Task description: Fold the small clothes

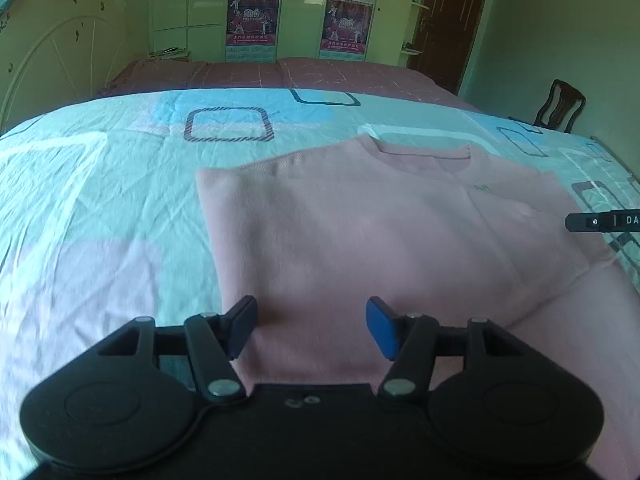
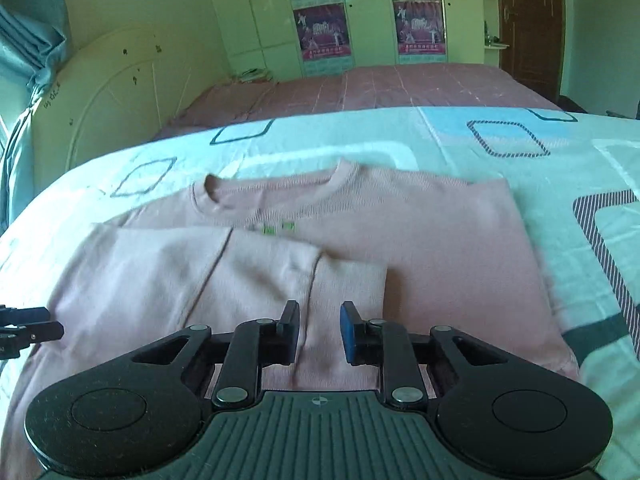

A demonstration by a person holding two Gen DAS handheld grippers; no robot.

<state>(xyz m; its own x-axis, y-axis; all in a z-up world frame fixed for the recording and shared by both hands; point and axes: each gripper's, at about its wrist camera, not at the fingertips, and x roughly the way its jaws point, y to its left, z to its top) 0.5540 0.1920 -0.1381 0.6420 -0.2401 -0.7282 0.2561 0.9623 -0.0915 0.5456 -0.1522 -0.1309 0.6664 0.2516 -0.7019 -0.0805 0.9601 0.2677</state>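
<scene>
Firstly, the left wrist view. A pink top (image 1: pixel 360 216) lies flat on a patterned sheet (image 1: pixel 100 184) that covers the bed, its round neckline on the far side from the tool and its left edge folded straight. The fabric looks smooth, with faint ribbing near the shoulder and a small green mark below the collar. The left gripper (image 1: pixel 312 326) hangs over the garment's near edge, jaws spread well apart, nothing between the blue-faced pads; whether the pads touch the cloth cannot be told. The tip of the right gripper (image 1: pixel 600 222) enters from the right margin, beside the garment's right-hand part. Beyond the sheet a darker pink bedspread (image 1: pixel 320 74) runs to a wardrobe with posters.

Next, the right wrist view. The same top (image 2: pixel 420 248) lies ahead of the tool, neckline far and to the left. One sleeve (image 2: pixel 260 276) is folded across the body, its cuff end directly ahead of the fingertips. Green lettering shows just past the sleeve's far edge. The right gripper (image 2: pixel 319 330) is narrowly parted over the sleeve's cuff, a small gap between the pads; no cloth is seen pinched in them. The left gripper (image 2: pixel 28 330) shows at the left margin, near the garment's edge. No containers appear in either view.
</scene>
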